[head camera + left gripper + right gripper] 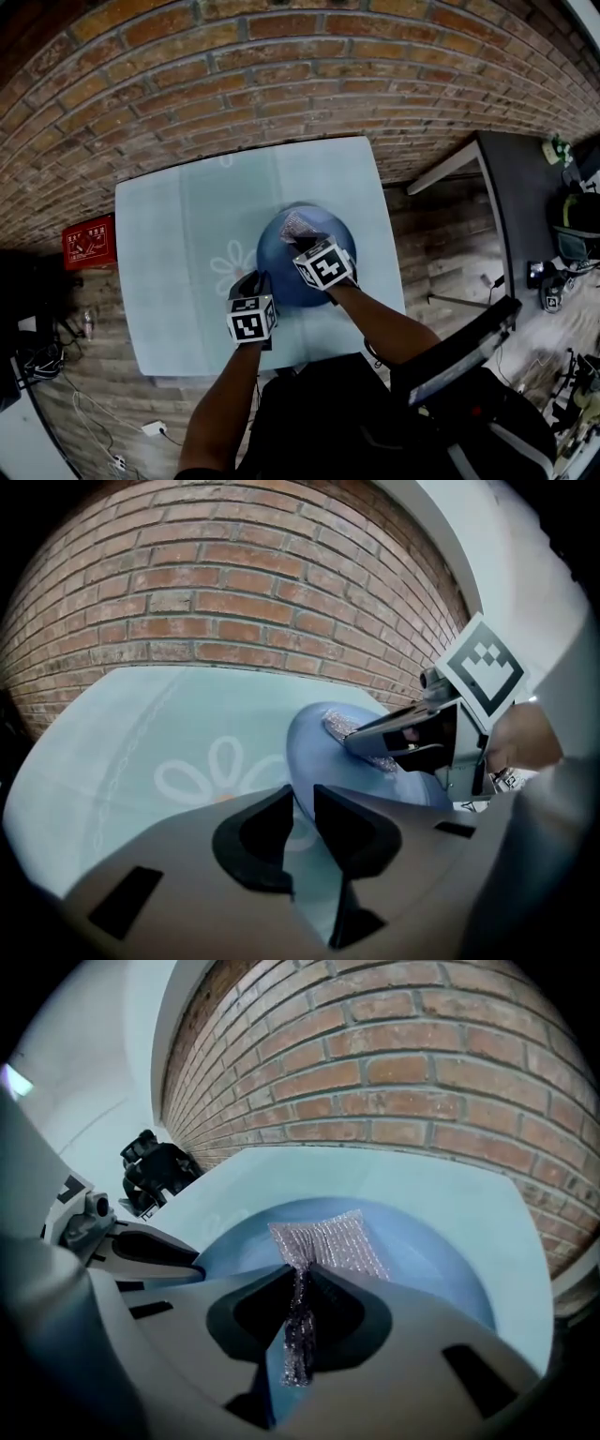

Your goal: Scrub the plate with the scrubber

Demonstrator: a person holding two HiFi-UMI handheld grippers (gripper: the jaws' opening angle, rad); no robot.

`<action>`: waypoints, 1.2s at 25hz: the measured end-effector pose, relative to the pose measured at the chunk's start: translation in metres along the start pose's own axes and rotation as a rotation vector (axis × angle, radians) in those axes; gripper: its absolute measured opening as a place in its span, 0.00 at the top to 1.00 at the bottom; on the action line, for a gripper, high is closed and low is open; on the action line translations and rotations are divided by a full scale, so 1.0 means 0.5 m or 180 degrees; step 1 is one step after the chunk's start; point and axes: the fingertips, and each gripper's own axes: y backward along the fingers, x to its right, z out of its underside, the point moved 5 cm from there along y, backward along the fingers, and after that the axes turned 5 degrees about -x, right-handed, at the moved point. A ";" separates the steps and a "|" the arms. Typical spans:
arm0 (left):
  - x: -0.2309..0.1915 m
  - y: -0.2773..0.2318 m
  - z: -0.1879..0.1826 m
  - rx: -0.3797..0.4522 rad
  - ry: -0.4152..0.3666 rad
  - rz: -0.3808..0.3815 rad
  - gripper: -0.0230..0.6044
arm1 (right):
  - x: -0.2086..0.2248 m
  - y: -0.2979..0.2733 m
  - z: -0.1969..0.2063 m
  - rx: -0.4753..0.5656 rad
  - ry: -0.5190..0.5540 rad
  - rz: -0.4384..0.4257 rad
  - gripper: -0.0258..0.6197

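Plate (431, 1251): blue, lying flat on the pale desk (169, 272), over part of its printed flower.
Scrubber (328, 1241): silvery mesh pad spread on the plate's far half.
Right hand-held gripper (302, 1283): jaws closed on the scrubber's near end, over the plate.
Left hand-held gripper (302, 799): jaws clamped on the plate's near-left rim.
Backdrop: brick wall (281, 75) behind the desk.

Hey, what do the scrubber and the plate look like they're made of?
The scrubber looks like a thin, glittery silver mesh, probably metallic or plastic thread; it folds limply where pinched. The plate is smooth, matte blue with no glare: plastic or ceramic, can't tell.
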 end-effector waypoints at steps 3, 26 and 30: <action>0.000 0.000 0.001 0.0018 0.0024 0.0028 0.83 | -0.030 -0.012 -0.009 -0.0023 -0.0039 -0.0202 0.87; -0.008 0.015 -0.002 0.0032 -0.0165 0.0116 0.82 | -0.039 0.134 -0.053 0.0469 -0.0095 -0.0578 0.87; -0.007 0.028 0.006 0.0030 -0.0178 0.0072 0.82 | 0.049 0.201 -0.020 0.0521 0.0023 0.0033 0.87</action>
